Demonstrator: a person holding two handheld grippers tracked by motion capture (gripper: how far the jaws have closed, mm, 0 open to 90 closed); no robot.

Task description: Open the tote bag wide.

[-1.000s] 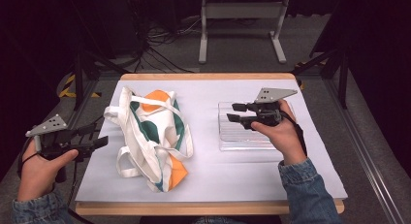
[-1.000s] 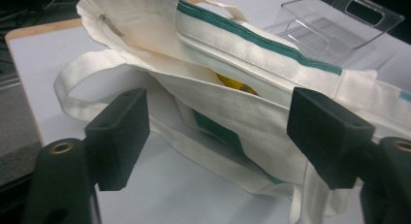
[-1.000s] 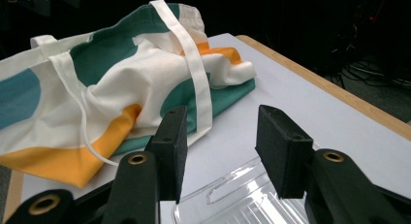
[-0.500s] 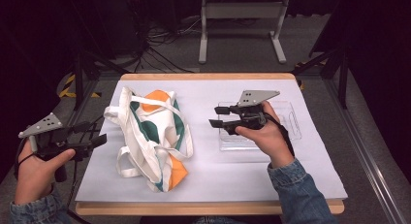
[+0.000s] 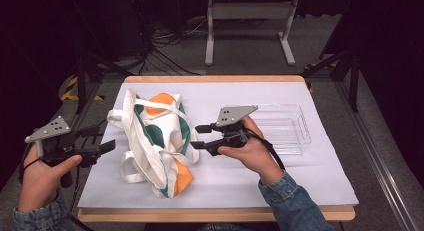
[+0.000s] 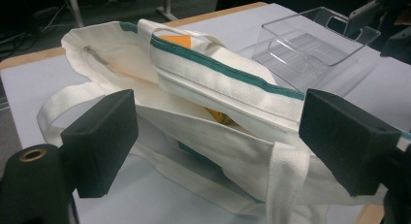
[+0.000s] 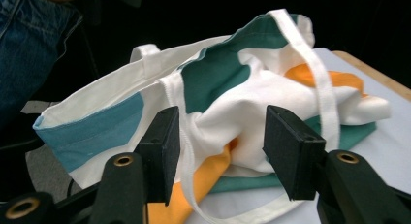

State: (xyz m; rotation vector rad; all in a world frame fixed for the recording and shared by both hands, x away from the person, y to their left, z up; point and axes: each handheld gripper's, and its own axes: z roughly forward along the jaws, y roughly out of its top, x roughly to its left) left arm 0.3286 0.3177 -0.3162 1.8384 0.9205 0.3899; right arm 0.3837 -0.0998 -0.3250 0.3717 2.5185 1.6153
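Note:
A white cloth tote bag with green and orange patches lies crumpled on the left half of the table, its straps loose. My right gripper is level at the bag's right edge. Its jaws have just been opening, and the bag's fabric bulges just ahead of my right gripper with no pad pressing on it. My left gripper hovers off the bag's left side, jaws wide after just opening. The bag's mouth lies beyond my left gripper, and nothing is gripped.
A clear plastic tray stands on the right of the white table cover, behind my right hand; it also appears as the tray past the bag. A white metal stand and cables sit on the floor beyond the table.
My right gripper has travelled left from above the clear tray to the bag's right edge. The left gripper has stayed where it was, and the bag has not moved.

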